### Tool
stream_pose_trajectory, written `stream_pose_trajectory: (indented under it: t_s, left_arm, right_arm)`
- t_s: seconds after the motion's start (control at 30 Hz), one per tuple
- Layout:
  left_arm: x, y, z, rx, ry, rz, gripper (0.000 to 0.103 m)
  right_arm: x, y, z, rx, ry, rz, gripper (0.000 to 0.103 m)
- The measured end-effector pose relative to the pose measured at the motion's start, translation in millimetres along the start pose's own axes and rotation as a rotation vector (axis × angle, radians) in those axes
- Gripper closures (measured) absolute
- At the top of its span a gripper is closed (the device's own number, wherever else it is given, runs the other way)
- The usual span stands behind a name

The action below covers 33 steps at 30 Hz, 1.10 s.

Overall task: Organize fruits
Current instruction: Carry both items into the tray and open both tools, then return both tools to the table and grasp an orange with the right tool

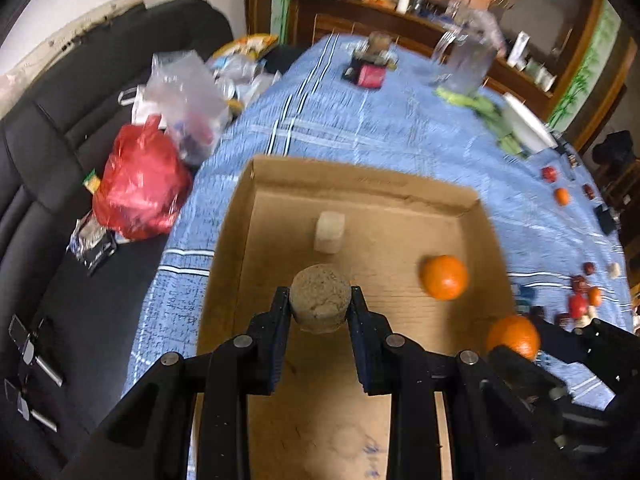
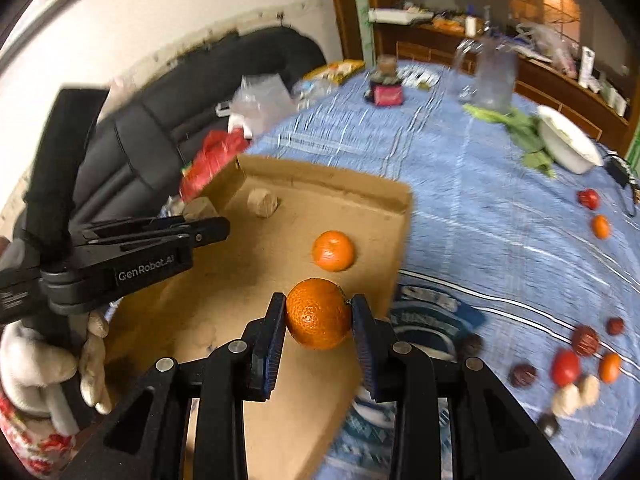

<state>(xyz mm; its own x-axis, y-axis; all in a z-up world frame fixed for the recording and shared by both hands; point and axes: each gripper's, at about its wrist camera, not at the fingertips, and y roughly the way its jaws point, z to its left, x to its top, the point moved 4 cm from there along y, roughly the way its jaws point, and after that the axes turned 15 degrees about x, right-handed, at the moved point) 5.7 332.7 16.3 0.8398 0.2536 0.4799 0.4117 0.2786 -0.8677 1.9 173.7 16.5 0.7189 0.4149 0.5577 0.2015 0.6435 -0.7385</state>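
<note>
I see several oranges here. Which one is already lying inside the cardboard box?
The loose round orange on the brown cardboard box floor, near its right wall. Another orange is clamped in the right hand-held gripper; smaller ones lie on the blue tablecloth.

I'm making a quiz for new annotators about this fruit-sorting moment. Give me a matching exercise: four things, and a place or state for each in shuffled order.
Things:
1. tan round item
2. clamped orange
3. loose orange
4. white bowl

Places or states:
A. lying free in the cardboard box
B. held by the right gripper
C. on the blue tablecloth, beside green leaves
D. held by the left gripper

Pairs: 1-D, 2-B, 3-A, 4-C
</note>
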Motion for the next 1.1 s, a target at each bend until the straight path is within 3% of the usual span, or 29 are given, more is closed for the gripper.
stream_pose_trajectory:
  t_s: [0.1, 0.37, 0.47, 0.53, 0.73, 0.87, 0.97, 1.1]
  left_arm:
    - [-1.4, 14.8, -1.7, -0.011, -0.010, 0.051, 0.076]
    - [0.8, 15.1, -4.6, -0.018, -0.015, 0.040, 0.070]
    - [1.3, 7.2, 0.3, -0.048, -0.050, 0.035, 0.055]
    - [1.3, -4.8, 6.8, -0.074, -0.082, 0.013, 0.051]
    - [-8.0, -57.8, 26.7, -0.139, -0.176, -0.066, 0.043]
    - [-28.9, -104.8, 26.1, -0.225, -0.217, -0.146, 0.028]
    - [-52.7, -136.9, 15.5, -0.319, -0.238, -0.196, 0.024]
    - [-87.1, -160.3, -8.5, -0.421, -0.265, -0.219, 0.023]
  right_arm:
    - [-0.1, 24.8, -4.2, -0.005, 0.004, 0.035, 0.067]
    - [1.0, 37.6, -12.2, -0.006, 0.013, 0.037, 0.065]
    - [0.3, 31.9, -11.1, 0.008, 0.016, 0.022, 0.053]
    - [0.3, 22.5, -9.4, 0.013, 0.015, -0.008, 0.046]
    - [-8.5, -34.2, -4.2, 0.010, 0.001, -0.118, 0.045]
    - [-31.8, -87.9, -15.3, 0.041, 0.066, -0.238, 0.033]
    - [-60.7, -134.9, -33.4, 0.021, 0.132, -0.338, 0.032]
    - [-111.9, -195.9, -78.1, 0.024, 0.331, -0.491, 0.027]
